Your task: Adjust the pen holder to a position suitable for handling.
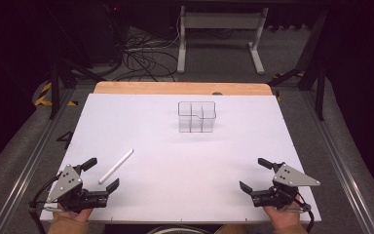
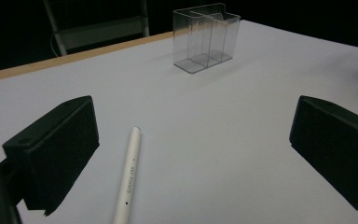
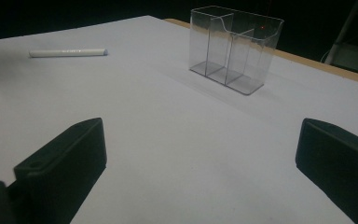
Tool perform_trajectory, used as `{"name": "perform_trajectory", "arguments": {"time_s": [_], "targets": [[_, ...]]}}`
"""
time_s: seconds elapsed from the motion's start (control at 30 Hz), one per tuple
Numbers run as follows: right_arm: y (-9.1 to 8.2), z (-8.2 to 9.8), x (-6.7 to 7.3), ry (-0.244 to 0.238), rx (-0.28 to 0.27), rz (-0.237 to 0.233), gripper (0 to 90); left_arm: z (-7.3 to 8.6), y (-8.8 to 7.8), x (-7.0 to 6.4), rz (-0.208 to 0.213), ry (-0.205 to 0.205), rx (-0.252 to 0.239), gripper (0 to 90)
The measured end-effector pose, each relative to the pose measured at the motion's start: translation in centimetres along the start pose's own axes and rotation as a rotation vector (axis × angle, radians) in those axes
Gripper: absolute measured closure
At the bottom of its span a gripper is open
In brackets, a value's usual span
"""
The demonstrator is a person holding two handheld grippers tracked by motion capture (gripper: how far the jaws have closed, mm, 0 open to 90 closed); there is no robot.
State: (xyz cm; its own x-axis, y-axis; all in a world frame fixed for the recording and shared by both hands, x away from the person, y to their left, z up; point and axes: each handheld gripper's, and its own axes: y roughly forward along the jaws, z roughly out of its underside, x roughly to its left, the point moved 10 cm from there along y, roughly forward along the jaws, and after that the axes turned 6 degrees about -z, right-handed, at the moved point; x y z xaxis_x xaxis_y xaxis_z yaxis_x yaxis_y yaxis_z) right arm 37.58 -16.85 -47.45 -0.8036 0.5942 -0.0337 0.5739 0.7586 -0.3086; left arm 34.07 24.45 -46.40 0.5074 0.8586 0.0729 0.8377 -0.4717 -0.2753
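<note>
Both hand-held grippers wide open at the bench's near edge.
Left hand-held gripper point(image 1: 101, 174) holds nothing; the slim white cylindrical marker pen point(image 1: 116, 166) lies flat between its jaws, untouched, long axis running near-left to far-right. Right hand-held gripper point(image 1: 254, 174) holds nothing. Clear plastic three-compartment organiser point(image 1: 196, 117) stands empty, farther back.

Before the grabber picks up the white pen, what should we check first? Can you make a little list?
1. Left gripper jaws wide open: ok.
2. Nothing held in the left gripper: ok.
3. White pen lying flat on the table, near the left gripper: ok.
4. Clear holder standing upright and empty: ok.
5. Right gripper open and apart from the pen: ok.
6. Jaws squarely around the pen: not ok; in the left gripper view the pen lies close to one jaw.
</note>
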Motion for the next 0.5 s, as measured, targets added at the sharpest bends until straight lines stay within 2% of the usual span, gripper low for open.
{"name": "perform_trajectory", "arguments": {"time_s": [0.13,0.33,0.5], "targets": [[0.03,0.07,0.09,-0.010,0.007,-0.004,3.9,-0.01,0.05,-0.28,-0.005,0.028,0.009,1.8],[0.04,0.23,-0.01,-0.001,0.010,-0.008,6.2,-0.07,-0.01,-0.26,0.008,0.008,0.009,2.0],[0.18,0.22,0.09,0.000,0.014,-0.016,8.1,-0.09,-0.09,-0.01,0.002,0.004,0.007,2.3]]}}
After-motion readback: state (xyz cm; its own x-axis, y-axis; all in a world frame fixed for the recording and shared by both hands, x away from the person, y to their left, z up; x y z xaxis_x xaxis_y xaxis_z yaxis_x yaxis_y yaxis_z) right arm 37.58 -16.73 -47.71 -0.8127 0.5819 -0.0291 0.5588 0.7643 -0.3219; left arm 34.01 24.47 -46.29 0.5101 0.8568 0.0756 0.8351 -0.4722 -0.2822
